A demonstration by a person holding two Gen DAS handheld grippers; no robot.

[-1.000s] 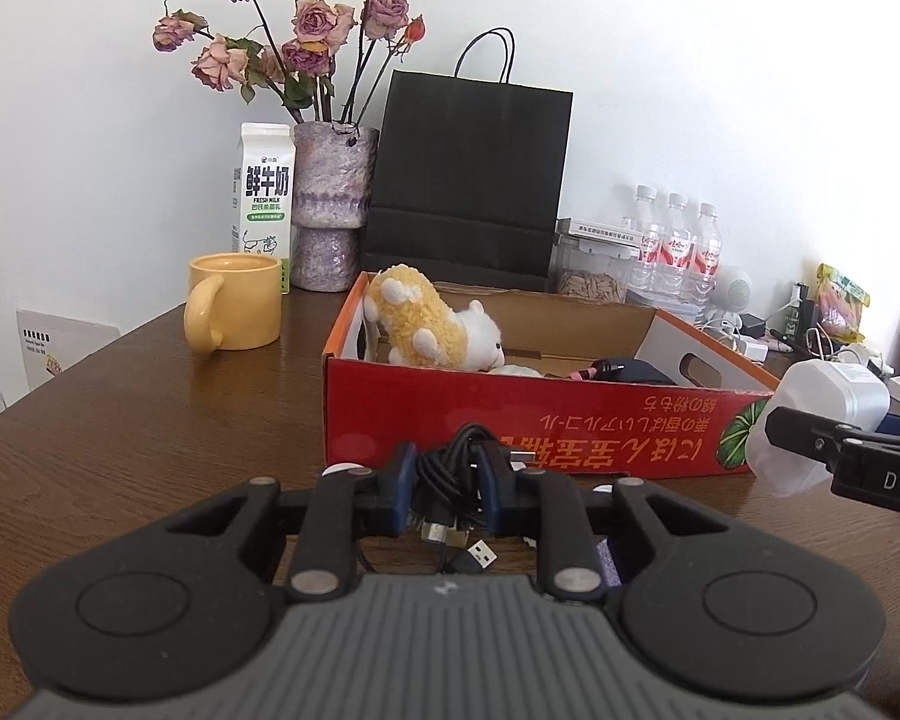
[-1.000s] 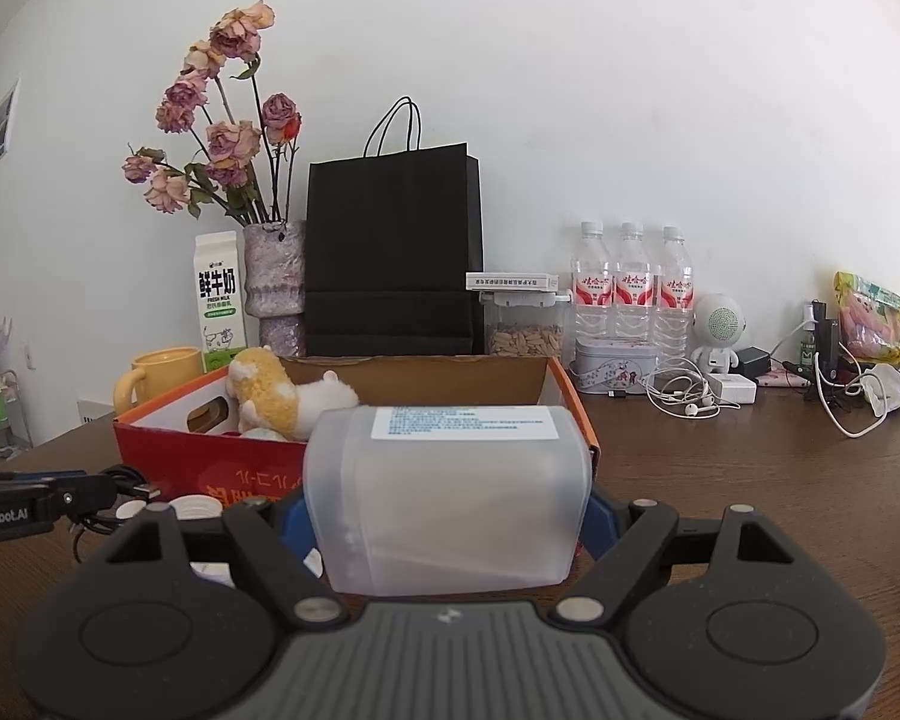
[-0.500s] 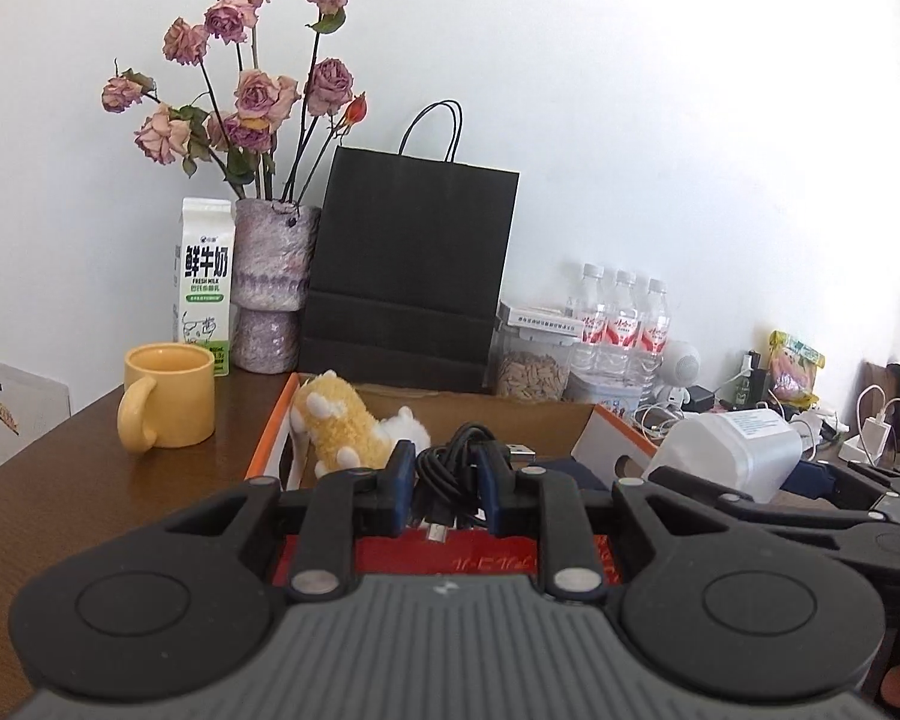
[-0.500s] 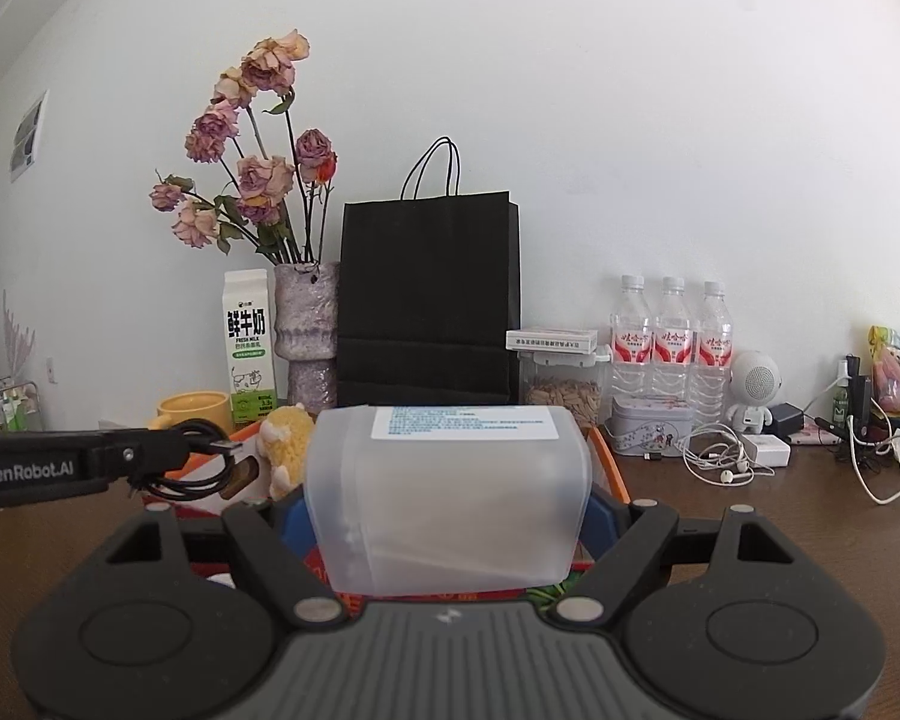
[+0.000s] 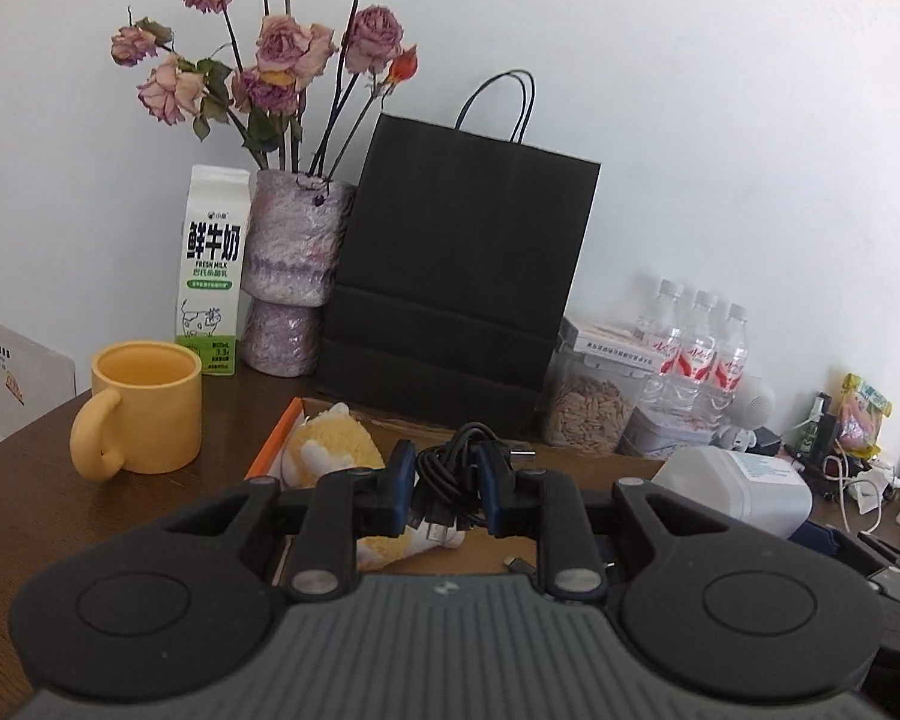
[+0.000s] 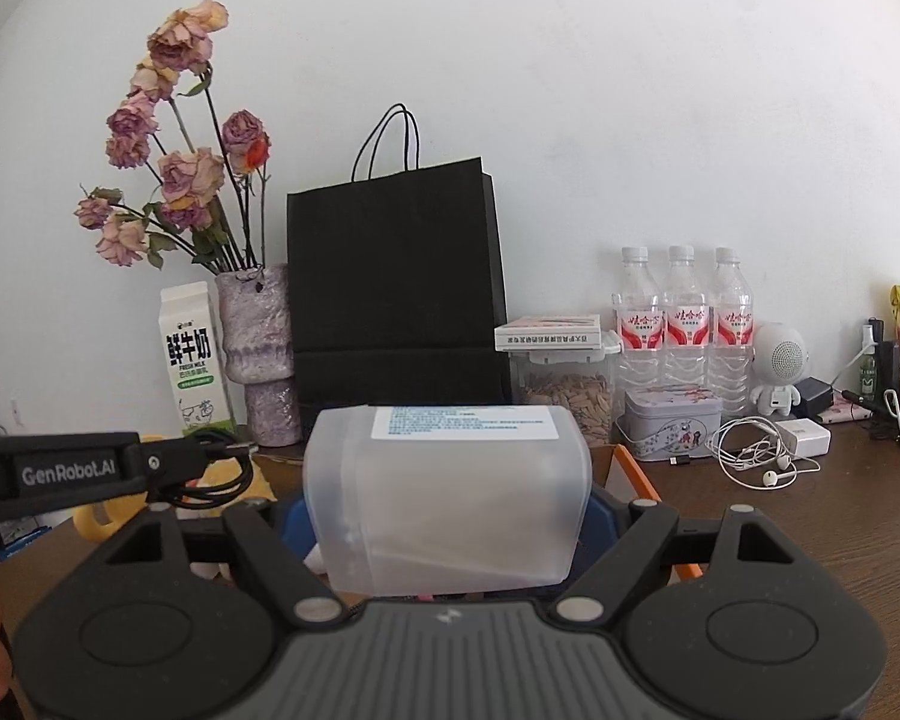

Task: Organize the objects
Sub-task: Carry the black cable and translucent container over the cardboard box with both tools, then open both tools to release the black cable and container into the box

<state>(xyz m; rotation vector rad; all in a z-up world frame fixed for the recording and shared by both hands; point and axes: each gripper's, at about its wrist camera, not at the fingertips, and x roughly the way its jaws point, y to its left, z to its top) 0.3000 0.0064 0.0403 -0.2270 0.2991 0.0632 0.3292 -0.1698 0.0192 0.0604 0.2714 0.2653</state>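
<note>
My left gripper [image 5: 447, 489] is shut on a coiled black cable [image 5: 453, 480], held in the air over the open cardboard box [image 5: 282, 441]. A yellow-and-white plush toy [image 5: 336, 444] lies in the box under it. My right gripper [image 6: 447, 510] is shut on a translucent white plastic jug [image 6: 450, 498] with a printed label, also held over the box, whose orange edge [image 6: 636, 471] shows behind it. In the left wrist view the jug [image 5: 744, 483] sits at the right. The left gripper with the cable [image 6: 210, 468] shows at the left of the right wrist view.
A yellow mug [image 5: 144, 417], a milk carton [image 5: 213, 273], a vase of dried roses [image 5: 294, 276] and a black paper bag [image 5: 456, 288] stand behind the box. To the right are a seed jar [image 6: 564, 384], three water bottles [image 6: 684, 324], a tin [image 6: 672, 423], earphones [image 6: 756, 456] and chargers.
Both grippers rose and moved forward from in front of the box's red side to above its open top. Each kept its grip, the left on the cable, the right on the jug.
</note>
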